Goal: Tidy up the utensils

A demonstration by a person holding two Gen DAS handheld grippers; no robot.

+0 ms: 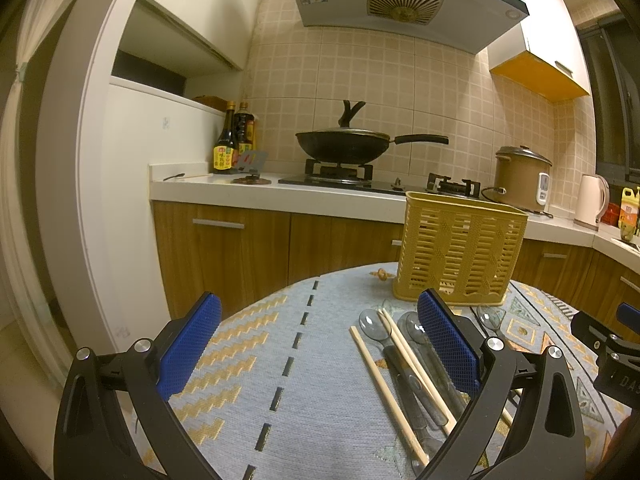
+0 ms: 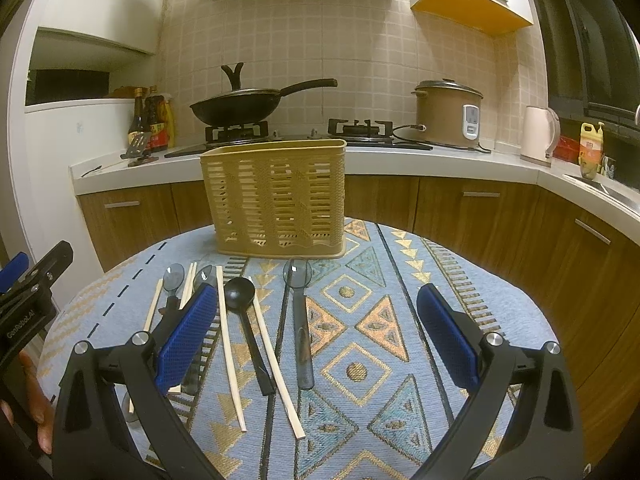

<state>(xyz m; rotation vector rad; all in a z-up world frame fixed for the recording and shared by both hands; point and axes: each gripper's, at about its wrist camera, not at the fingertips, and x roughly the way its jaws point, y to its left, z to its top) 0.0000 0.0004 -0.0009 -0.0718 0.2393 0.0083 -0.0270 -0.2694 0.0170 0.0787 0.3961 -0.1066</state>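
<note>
A tan slotted utensil basket [image 2: 276, 200] stands upright at the far side of the cloth-covered table [image 2: 460, 280]; it also shows in the left wrist view [image 1: 460, 256]. In front of it lie several wooden chopsticks [image 2: 229, 344], a black spoon [image 2: 240, 296] and clear grey spoons [image 2: 298, 280]. In the left wrist view the chopsticks [image 1: 384, 388] and clear spoons [image 1: 374, 326] lie beside my left gripper's right finger. My left gripper [image 1: 320, 344] is open and empty above the cloth. My right gripper [image 2: 316, 336] is open and empty above the utensils.
Behind the table runs a kitchen counter [image 2: 400, 156] with a wok [image 2: 240, 108] on a stove, sauce bottles [image 2: 150, 120], a rice cooker [image 2: 448, 114] and a kettle [image 2: 538, 134]. The table's edge curves close to the cabinets [image 2: 480, 208].
</note>
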